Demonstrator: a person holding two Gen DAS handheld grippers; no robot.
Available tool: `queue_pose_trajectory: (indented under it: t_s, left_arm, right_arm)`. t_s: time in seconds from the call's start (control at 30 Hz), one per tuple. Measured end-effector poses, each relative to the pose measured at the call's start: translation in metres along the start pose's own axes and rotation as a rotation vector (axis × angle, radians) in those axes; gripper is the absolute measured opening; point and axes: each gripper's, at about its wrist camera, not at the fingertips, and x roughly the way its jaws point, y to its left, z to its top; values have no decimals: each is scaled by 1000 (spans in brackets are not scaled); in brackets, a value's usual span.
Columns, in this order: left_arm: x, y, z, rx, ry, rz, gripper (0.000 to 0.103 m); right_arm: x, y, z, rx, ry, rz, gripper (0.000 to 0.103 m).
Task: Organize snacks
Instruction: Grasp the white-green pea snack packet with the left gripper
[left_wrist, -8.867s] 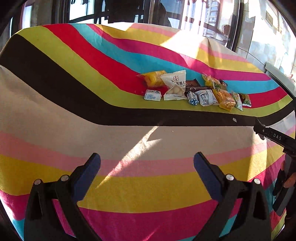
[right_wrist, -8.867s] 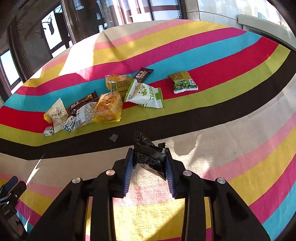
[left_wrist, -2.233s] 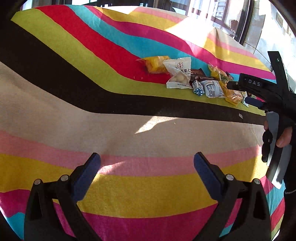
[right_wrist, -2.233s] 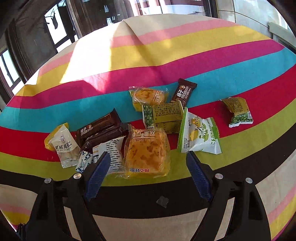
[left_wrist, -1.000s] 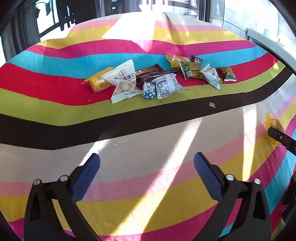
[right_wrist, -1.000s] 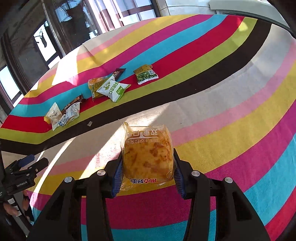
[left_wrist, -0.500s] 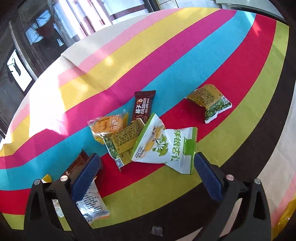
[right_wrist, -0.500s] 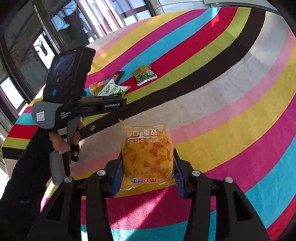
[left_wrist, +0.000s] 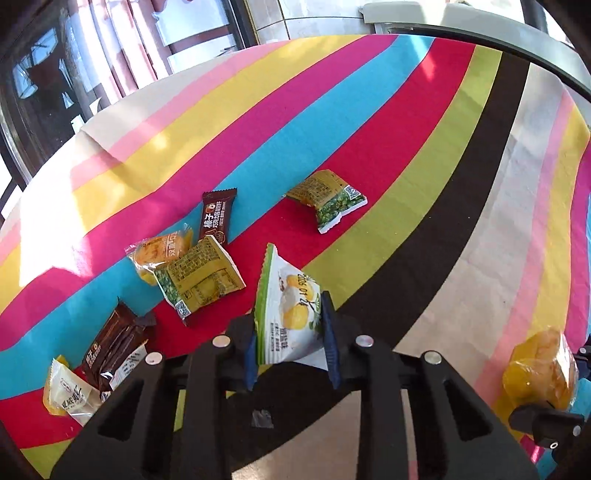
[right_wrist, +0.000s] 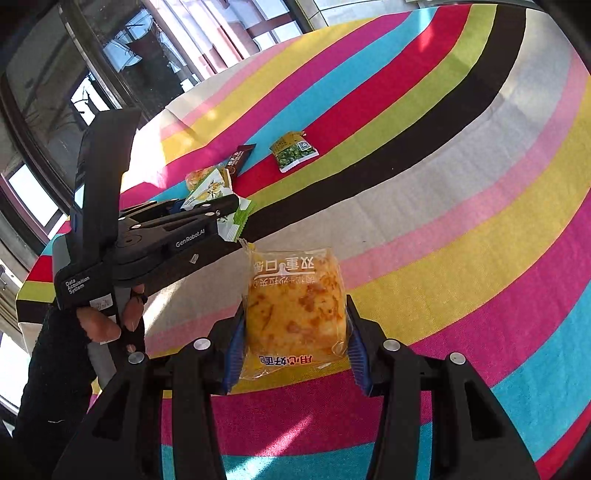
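Two claws | left claw (left_wrist: 290, 341) clamped on white-green packet (left_wrist: 286, 314) | right claw (right_wrist: 295, 347) clamped on orange cake packet (right_wrist: 295, 310)

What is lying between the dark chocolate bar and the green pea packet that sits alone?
In the left wrist view, nothing: only bare striped cloth separates the chocolate bar and the pea packet.

Striped surface (left_wrist: 461, 206) lies bare from twelve through four o'clock; snack packets (left_wrist: 199, 280) obstruct nine to eleven.
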Motion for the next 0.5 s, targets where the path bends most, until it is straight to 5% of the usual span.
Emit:
queue_pose_trajectory:
  t_s: [0.17, 0.5]
  left_arm:
    - [-46, -1, -44, -67, -21, -64, 28]
    - [-72, 30, -87, -289, -11, -151, 28]
  right_arm:
    - [0, 0, 0, 0, 0, 2, 47]
    - [1, 1, 1, 1, 1, 1, 46]
